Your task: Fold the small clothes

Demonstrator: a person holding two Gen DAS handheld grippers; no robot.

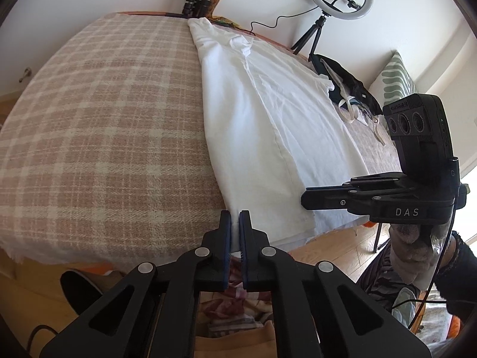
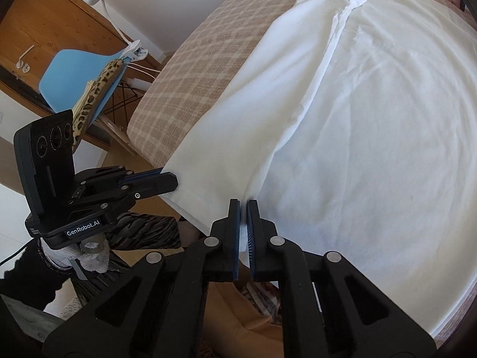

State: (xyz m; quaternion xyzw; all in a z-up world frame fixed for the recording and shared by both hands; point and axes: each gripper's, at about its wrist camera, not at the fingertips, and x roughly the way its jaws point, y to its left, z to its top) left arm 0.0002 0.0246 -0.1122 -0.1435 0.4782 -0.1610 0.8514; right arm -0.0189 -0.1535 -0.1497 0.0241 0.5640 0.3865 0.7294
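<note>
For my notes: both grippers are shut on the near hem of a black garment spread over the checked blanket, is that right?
Not quite: the garment is white, as the right wrist view shows. Both the left gripper and right gripper are shut on its near hem, over the checked blanket.

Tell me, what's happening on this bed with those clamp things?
A person is folding a white garment spread over a checked blanket. Each hand works a hand-held gripper: the left hand-held gripper and the right hand-held gripper are both shut on the garment's near hem, at its two ends. The fold itself has not begun.
</note>
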